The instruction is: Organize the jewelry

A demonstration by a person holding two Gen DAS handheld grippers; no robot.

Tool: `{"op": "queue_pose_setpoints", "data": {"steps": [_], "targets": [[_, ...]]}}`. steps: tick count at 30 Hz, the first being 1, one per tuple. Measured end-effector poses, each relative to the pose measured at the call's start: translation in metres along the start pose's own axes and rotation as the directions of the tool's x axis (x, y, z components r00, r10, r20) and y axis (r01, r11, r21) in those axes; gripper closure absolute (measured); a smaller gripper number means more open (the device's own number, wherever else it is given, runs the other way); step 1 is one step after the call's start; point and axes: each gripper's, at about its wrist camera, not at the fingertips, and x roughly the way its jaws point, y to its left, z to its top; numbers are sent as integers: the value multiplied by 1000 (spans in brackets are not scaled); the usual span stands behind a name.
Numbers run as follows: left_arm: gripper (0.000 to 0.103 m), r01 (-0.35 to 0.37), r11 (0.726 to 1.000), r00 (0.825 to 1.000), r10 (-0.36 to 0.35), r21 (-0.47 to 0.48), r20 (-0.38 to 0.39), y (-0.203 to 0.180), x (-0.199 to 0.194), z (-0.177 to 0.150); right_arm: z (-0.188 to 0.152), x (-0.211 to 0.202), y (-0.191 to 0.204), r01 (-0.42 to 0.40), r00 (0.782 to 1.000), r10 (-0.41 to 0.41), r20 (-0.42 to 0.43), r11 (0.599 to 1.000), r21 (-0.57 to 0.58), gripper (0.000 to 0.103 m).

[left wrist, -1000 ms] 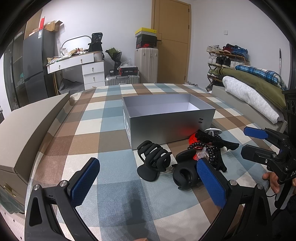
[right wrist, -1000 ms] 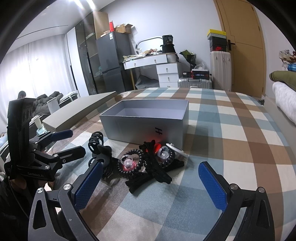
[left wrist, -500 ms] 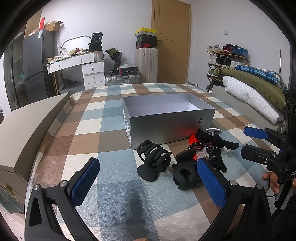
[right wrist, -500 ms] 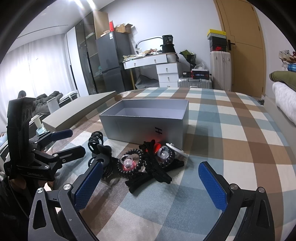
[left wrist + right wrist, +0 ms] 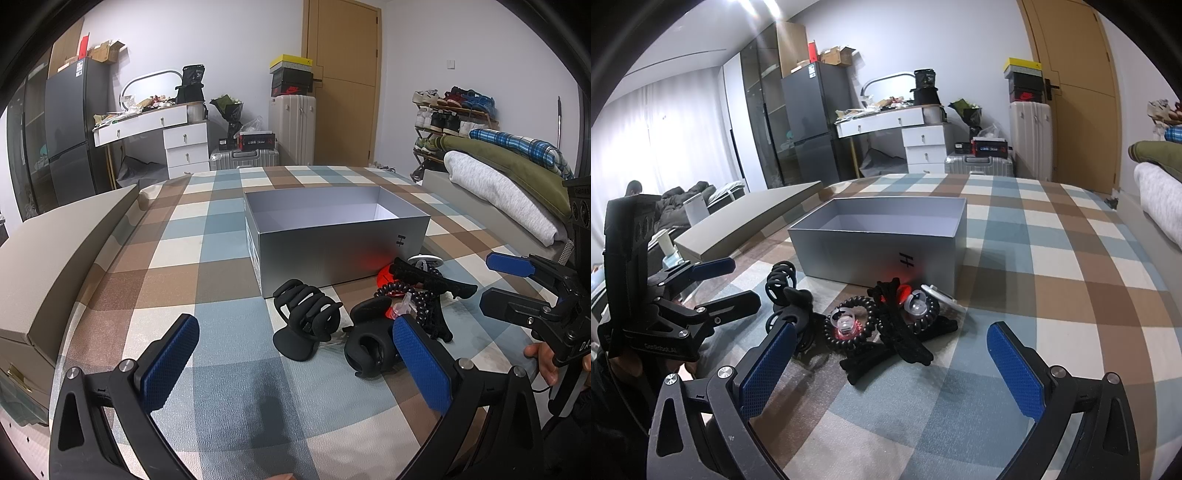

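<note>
Items: hair accessories lie in a loose heap on the checked cloth (image 5: 229,280), just before the front wall of the grey box (image 5: 343,251). None is in the box.
Claw clip: large black claw clip (image 5: 306,323) stands at the left edge of the heap, nearest the left gripper.
Second clip: another black clip (image 5: 369,343) lies just beside it, partly behind the left gripper's right pad.
Coil ties: two black spiral hair ties (image 5: 849,326) hold small clear pieces; flat black clips (image 5: 894,343) cross between them.
Box: open, lidless, interior appears empty from both views.
Left gripper: left gripper (image 5: 295,365) has jaws spread wide, holds nothing, low over the cloth short of the heap.
Right gripper: right gripper (image 5: 892,363) likewise stands wide apart and empty, facing the heap from the other side.
Step in hand: judged the start, approach before the first pick.
Next move: likely one gripper advances to straddle a single item. The tangled heap calls for an outlying piece first, so neighbours do not drag along.
</note>
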Motion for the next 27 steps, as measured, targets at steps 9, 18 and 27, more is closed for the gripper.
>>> {"op": "queue_pose_setpoints", "data": {"steps": [9,18,27], "targets": [[1,2,1000,1000,-2,1,-1,0,1,0,0,0,0,0,1000,0,0,1000,1,0],[1,2,1000,1000,-2,0,-2,0,2,1,-1,3,-1,0,1000,0,-3,1000,0,0],[1,3,1000,1000,-3,0,-2,0,2,1,-1,1,-2,0,1000,0,-4,1000,-1,0]]}}
